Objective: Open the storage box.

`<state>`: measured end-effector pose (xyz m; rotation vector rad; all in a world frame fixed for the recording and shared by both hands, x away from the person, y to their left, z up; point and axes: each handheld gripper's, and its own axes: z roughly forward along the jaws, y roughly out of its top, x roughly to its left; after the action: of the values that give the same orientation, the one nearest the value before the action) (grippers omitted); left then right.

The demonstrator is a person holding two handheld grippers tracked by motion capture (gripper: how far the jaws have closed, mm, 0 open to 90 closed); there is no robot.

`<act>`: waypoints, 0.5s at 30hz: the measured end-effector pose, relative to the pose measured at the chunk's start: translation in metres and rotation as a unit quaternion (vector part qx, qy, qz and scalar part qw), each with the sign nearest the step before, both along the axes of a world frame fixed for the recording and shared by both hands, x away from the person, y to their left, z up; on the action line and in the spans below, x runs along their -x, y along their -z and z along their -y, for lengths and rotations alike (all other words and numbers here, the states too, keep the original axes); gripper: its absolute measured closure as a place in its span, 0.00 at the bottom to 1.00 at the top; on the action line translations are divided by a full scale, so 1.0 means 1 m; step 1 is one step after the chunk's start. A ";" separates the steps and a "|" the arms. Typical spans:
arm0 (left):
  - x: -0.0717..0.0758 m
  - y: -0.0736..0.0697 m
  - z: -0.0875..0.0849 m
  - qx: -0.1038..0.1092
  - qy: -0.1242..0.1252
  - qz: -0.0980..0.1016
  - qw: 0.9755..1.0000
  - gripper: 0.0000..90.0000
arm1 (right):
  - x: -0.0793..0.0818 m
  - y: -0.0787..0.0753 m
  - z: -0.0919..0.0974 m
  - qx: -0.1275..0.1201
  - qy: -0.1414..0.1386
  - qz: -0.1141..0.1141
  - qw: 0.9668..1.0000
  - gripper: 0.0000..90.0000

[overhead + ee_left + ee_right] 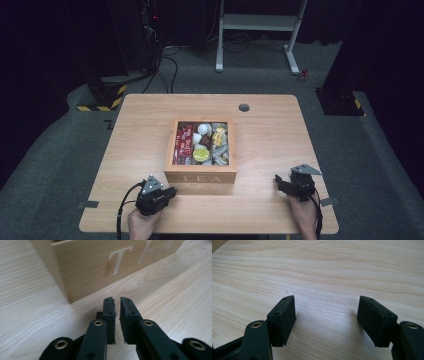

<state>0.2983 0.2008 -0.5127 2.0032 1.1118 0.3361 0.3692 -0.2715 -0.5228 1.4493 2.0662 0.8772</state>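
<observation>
High view: a wooden tea box (pixel 200 176) marked TEA stands mid-table (pixel 270 200), its open top showing red sachets (pixel 183 145) and a yellow packet (pixel 201 154). The left gripper (pixel 172 191) sits just beside the box's near left corner; the right gripper (pixel 278 181) rests well apart, to the box's right.

Left gripper view: the 2 fingers (pixel 109 311) are nearly pressed together with nothing between them, pointing at the box front (pixel 100 267).

Right gripper view: the fingers (pixel 283 317) stand spread over bare table (pixel 324 277).
</observation>
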 end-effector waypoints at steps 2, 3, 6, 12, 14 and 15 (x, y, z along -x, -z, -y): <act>-0.002 0.000 0.005 -0.003 0.010 0.000 1.000 0.96 | 0.000 0.000 0.000 0.000 0.000 0.000 1.000 0.35; -0.003 0.000 0.008 -0.005 0.013 0.001 1.000 0.97 | 0.000 0.000 0.000 0.000 0.000 0.000 1.000 0.35; -0.006 -0.002 0.014 -0.001 0.021 -0.002 1.000 1.00 | 0.000 0.000 0.000 0.000 0.000 0.000 1.000 0.34; -0.013 -0.005 0.020 0.003 0.031 -0.001 1.000 1.00 | 0.000 0.000 0.000 0.000 0.000 0.000 1.000 0.34; -0.016 -0.007 0.023 0.008 0.032 -0.001 0.999 1.00 | 0.000 0.000 0.000 0.000 0.000 0.000 1.000 0.34; -0.017 -0.008 0.024 0.010 0.033 -0.001 0.999 1.00 | 0.000 0.000 0.000 0.000 0.000 0.000 1.000 0.35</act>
<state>0.3152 0.1773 -0.5050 2.0188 1.0437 0.2879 0.3693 -0.2715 -0.5228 1.4490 2.0663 0.8769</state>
